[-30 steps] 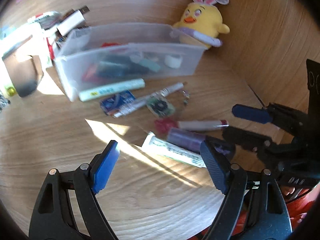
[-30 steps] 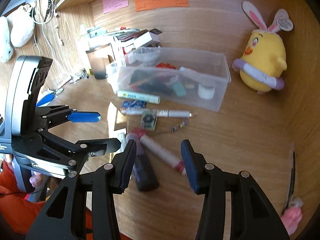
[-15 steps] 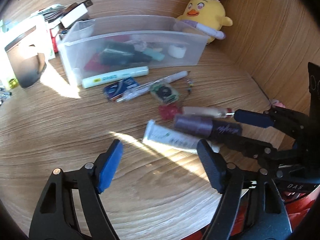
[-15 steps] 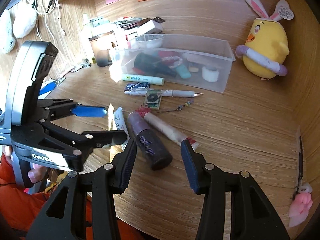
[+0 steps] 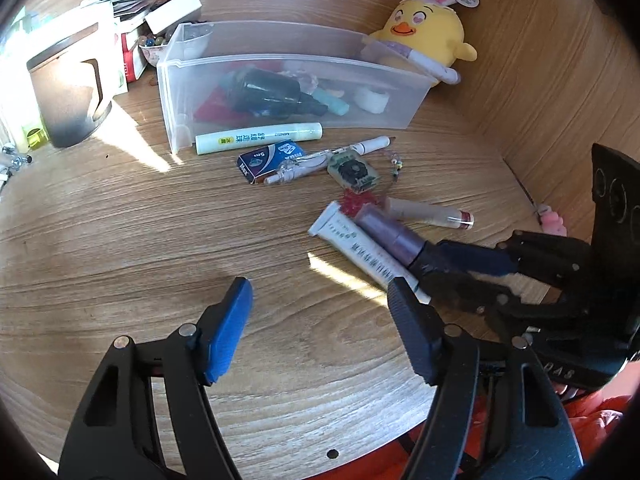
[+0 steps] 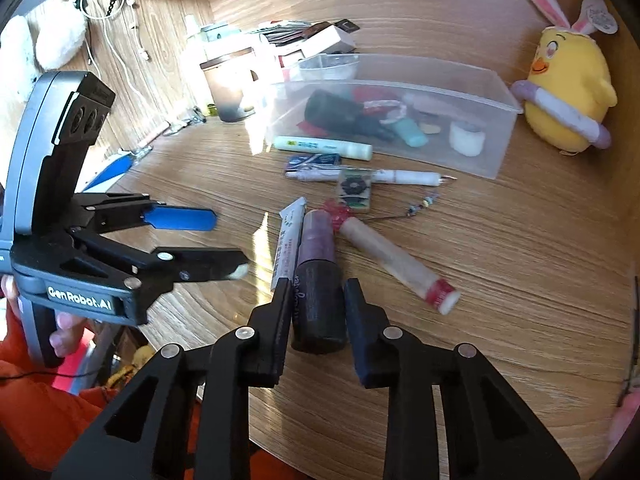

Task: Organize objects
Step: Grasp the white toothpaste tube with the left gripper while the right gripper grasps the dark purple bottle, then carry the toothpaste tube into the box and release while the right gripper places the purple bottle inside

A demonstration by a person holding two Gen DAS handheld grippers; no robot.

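left wrist view: left claw (image 5: 320, 320) hangs wide open with nothing between its pads, over bare worktop (image 5: 120, 232). ahead and to its right lies the purple bottle (image 5: 390, 234), long axis slanting away toward the bin (image 5: 288, 80), with the white tube (image 5: 360, 248) touching its near side. the right claw (image 5: 444, 268) comes in from the right edge and straddles the bottle's dark cap end, so the right hand is the nearer one.

right wrist view: the purple bottle (image 6: 318, 276) lies straight along the right claw (image 6: 318, 300), cap end between the pads, body pointing toward the bin (image 6: 496, 120). its jaws are closing, and the pads look just at the bottle's sides. the tube (image 6: 286, 244) crowds the left pad; the pink stick (image 6: 396, 260) angles off to the right, apart. open worktop (image 6: 520, 280) lies right of it.
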